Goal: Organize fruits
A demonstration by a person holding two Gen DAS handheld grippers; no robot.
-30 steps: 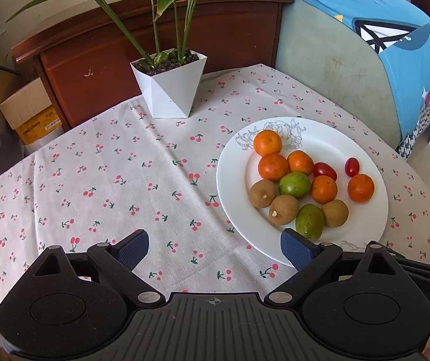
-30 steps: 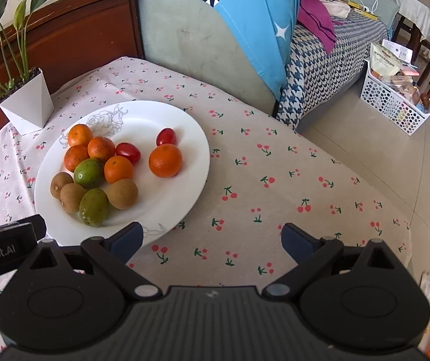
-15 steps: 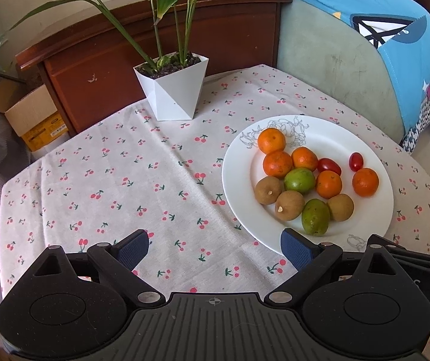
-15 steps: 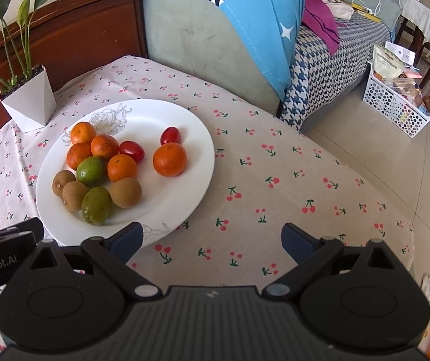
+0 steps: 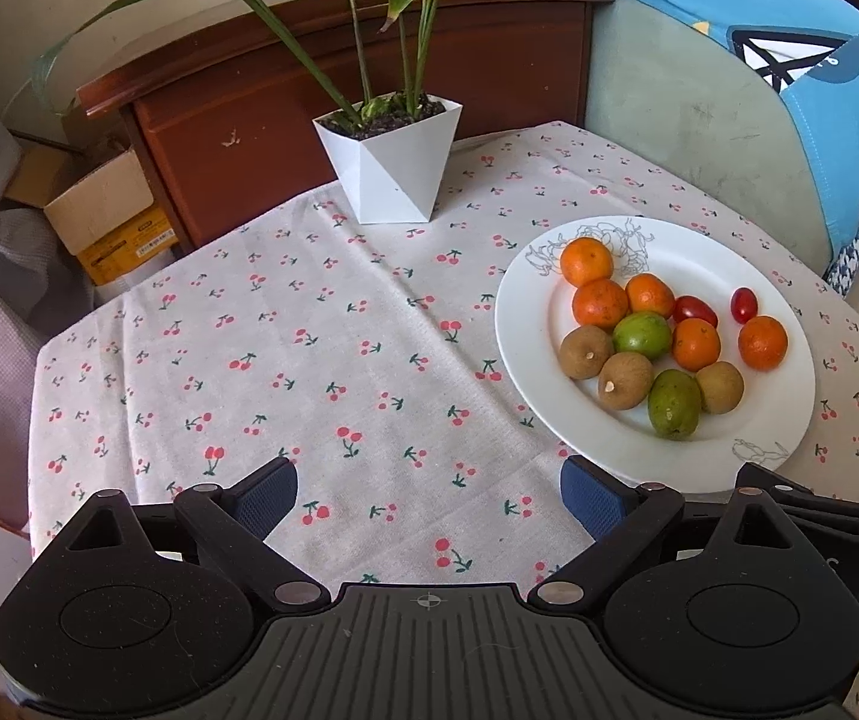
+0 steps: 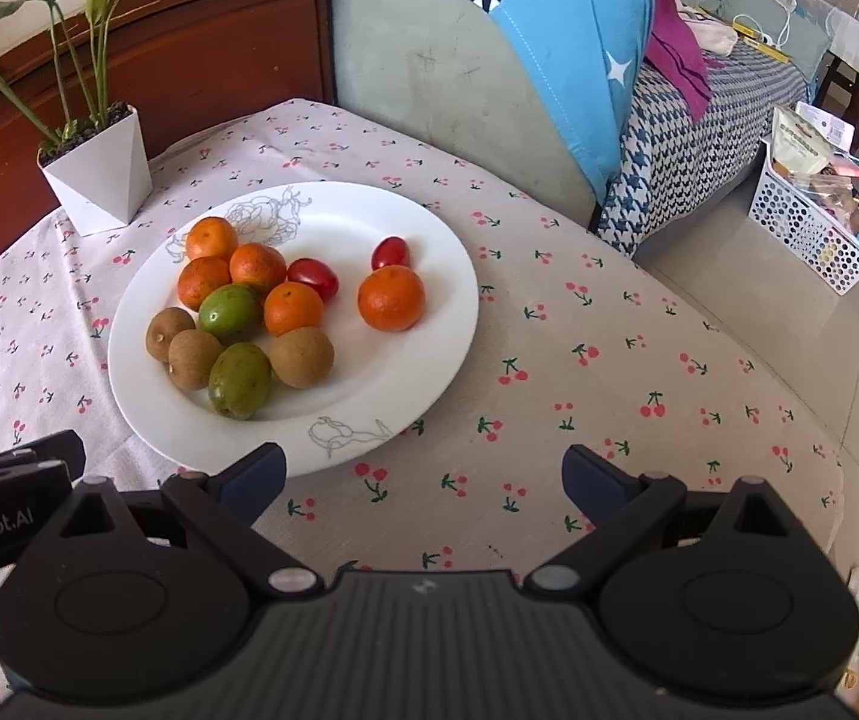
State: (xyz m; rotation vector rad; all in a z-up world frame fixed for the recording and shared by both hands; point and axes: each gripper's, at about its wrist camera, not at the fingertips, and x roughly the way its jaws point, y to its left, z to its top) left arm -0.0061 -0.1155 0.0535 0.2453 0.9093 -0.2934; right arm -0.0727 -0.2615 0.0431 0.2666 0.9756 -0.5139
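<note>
A white plate (image 5: pixel 783 420) (image 6: pixel 429 360) on the cherry-print tablecloth holds a cluster of fruit: several oranges (image 5: pixel 600 303) (image 6: pixel 391 298), brown kiwis (image 5: pixel 624 380) (image 6: pixel 302 357), two green fruits (image 5: pixel 674 403) (image 6: pixel 239 380) and two red cherry tomatoes (image 5: pixel 744 305) (image 6: pixel 391 253). My left gripper (image 5: pixel 429 495) hangs open over bare cloth, left of the plate's near rim. Open as well, my right gripper (image 6: pixel 423 474) hovers just in front of the plate's near edge. Neither holds anything.
A white angular pot with a green plant (image 5: pixel 390 165) (image 6: pixel 99 171) stands at the table's back. Behind it are a wooden headboard (image 5: pixel 369 72) and a bed with a blue cover (image 6: pixel 549 30). A white basket (image 6: pixel 813 228) sits on the floor at right.
Both grippers have drawn back and shifted slightly, so the plate sits a little farther right in the left view and more central in the right view. The fruit has not moved.
</note>
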